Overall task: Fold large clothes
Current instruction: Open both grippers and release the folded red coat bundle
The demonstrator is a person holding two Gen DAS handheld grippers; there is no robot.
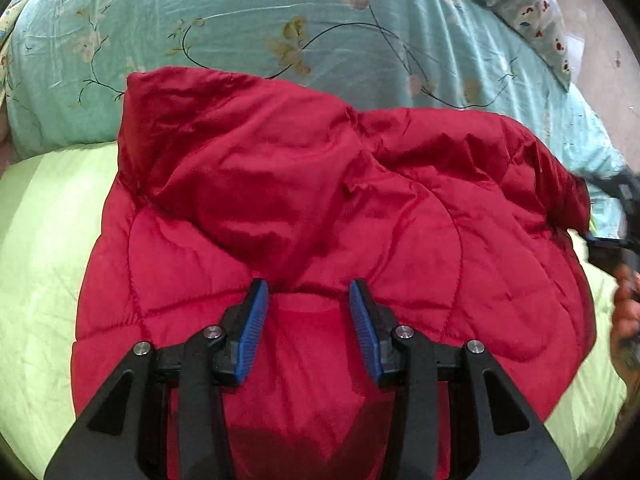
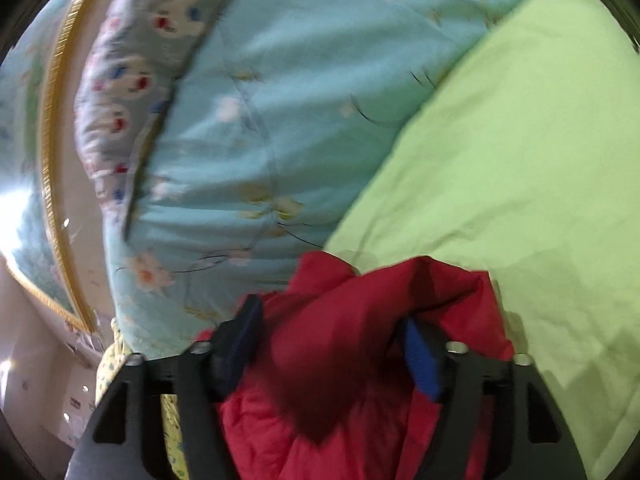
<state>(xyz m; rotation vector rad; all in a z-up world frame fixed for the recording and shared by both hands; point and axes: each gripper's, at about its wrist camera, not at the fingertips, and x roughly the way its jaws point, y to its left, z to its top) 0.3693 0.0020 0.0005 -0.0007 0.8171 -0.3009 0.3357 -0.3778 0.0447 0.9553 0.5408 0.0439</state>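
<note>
A red quilted jacket (image 1: 304,184) lies spread on the light green bedsheet (image 1: 44,248), with its hood or collar part folded up toward the far side. My left gripper (image 1: 309,286) hovers over the near edge of the jacket; its blue pads (image 1: 256,316) stand apart and a bulge of red fabric lies between them without being pinched. In the right wrist view a bunch of the red jacket (image 2: 352,320) sits loosely between the wide-spread jaws of my right gripper (image 2: 330,316). The right gripper (image 1: 612,216) also shows at the jacket's right edge in the left wrist view.
A turquoise floral duvet (image 1: 248,28) is heaped behind the jacket. A pillow with a red-and-blue print (image 1: 528,8) lies at the far right. A person's hand (image 1: 626,320) shows at the right edge. Green sheet (image 2: 520,168) spreads to the right.
</note>
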